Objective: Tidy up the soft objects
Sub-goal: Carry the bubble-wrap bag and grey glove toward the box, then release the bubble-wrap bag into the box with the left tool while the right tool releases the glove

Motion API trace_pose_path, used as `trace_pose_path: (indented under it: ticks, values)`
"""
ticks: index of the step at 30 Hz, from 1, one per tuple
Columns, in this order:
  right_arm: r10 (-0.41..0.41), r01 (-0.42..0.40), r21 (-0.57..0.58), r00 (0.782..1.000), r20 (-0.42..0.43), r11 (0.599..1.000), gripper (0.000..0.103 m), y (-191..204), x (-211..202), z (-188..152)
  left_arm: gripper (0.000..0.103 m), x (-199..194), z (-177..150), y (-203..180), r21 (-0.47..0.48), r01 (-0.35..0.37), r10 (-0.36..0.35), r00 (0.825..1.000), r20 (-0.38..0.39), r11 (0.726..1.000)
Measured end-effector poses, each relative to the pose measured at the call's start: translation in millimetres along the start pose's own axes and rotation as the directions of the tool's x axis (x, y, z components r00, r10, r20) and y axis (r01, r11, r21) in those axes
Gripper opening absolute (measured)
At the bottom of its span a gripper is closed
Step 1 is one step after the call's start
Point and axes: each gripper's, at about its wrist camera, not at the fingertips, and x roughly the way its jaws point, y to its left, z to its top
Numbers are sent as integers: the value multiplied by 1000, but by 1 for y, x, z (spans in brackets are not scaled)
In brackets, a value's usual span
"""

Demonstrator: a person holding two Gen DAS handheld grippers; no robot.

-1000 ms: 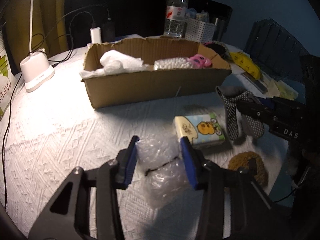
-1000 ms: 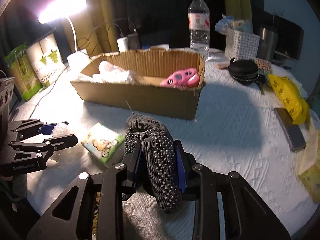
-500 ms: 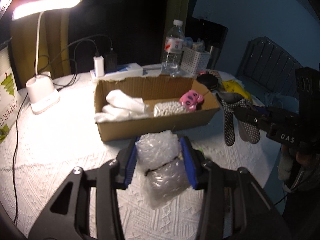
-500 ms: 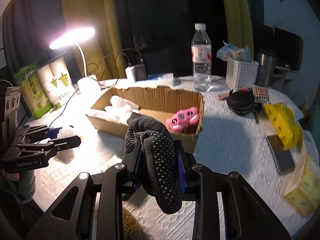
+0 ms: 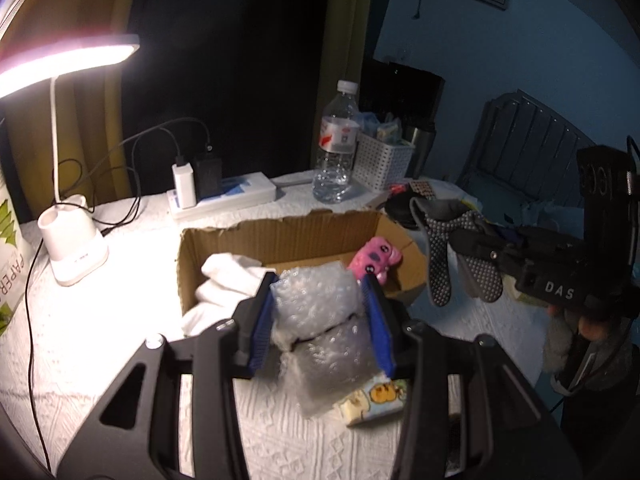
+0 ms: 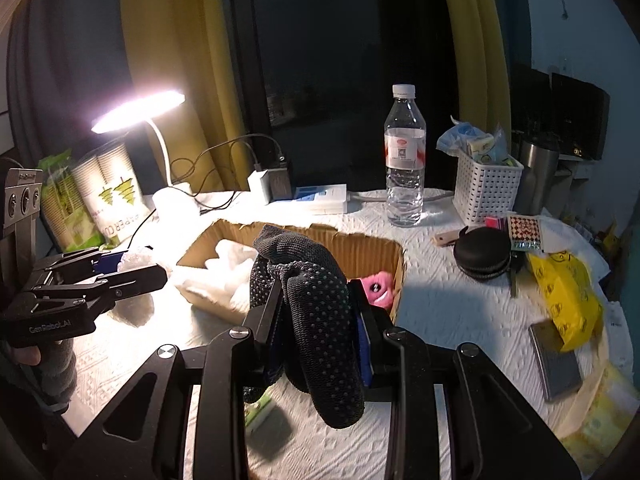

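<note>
My left gripper point(image 5: 320, 308) is shut on a wad of clear bubble wrap point(image 5: 320, 320) and holds it in the air just in front of the open cardboard box point(image 5: 224, 236). My right gripper point(image 6: 318, 320) is shut on a grey dotted glove point(image 6: 316, 312), raised near the box's right front corner point(image 6: 398, 280); it also shows in the left wrist view point(image 5: 440, 264). In the box lie white cloth point(image 5: 228, 284) and a pink soft toy point(image 5: 376, 258). A cartoon tissue pack point(image 5: 372, 404) lies on the table below my left gripper.
A lit desk lamp point(image 5: 72, 256) stands to the left. A power strip with chargers point(image 5: 220, 196), a water bottle point(image 5: 336, 152) and a white basket point(image 5: 384, 164) stand behind the box. A black round case point(image 6: 482, 252), a yellow packet point(image 6: 568, 300) and a phone point(image 6: 554, 360) lie to the right.
Both grippers have risen from the table with their loads and come closer to the box. The bubble wrap and glove stay gripped.
</note>
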Motion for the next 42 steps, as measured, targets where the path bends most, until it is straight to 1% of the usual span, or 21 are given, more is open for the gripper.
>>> trace_pose_path:
  ticks: [7,11,18,22,24,27,28,29,30,31,33,37,42]
  values:
    - [18,-18,16,1000,18,1000,32,-9,18,14,44,23,18,0,23,2,-2,1000,8,1000]
    - [28,-29,9,1000,11,1000,32,-11,32,22,44,37,27,1,9,5,-5,1000,23,1000]
    - [52,-52,1,998,19,999,32,-17,50,34,44,64,35,6,-11,-5,5,1000,-7,1000]
    - [65,-65,6,998,21,998,32,-21,63,40,45,76,37,13,-42,-10,9,1000,-5,999]
    - [73,-73,8,997,20,997,32,-22,69,42,48,81,37,16,-59,-18,17,1000,-7,998]
    - [83,-83,11,996,12,996,33,-22,80,42,59,88,36,21,-78,-30,28,999,-26,997]
    - [84,-84,9,996,7,996,34,-22,83,42,62,90,36,22,-81,-32,29,999,-31,996]
    - [81,-81,9,997,-2,997,37,-22,88,42,70,90,35,23,-84,-30,28,999,-33,996]
    - [81,-81,10,997,-8,997,47,-21,91,42,74,91,35,24,-89,-28,25,999,-34,996]
    - [85,-85,12,996,-12,996,59,-22,94,41,74,90,35,26,-93,-27,24,999,-34,995]
    - [86,-86,15,996,-18,996,65,-22,97,40,74,87,34,27,-94,-31,29,999,-33,995]
    - [65,-65,5,998,-19,998,65,-20,94,39,74,78,31,29,-89,-42,40,999,-25,995]
    - [48,-48,-6,999,-14,999,65,-13,77,36,75,58,26,29,-92,-40,40,999,-4,995]
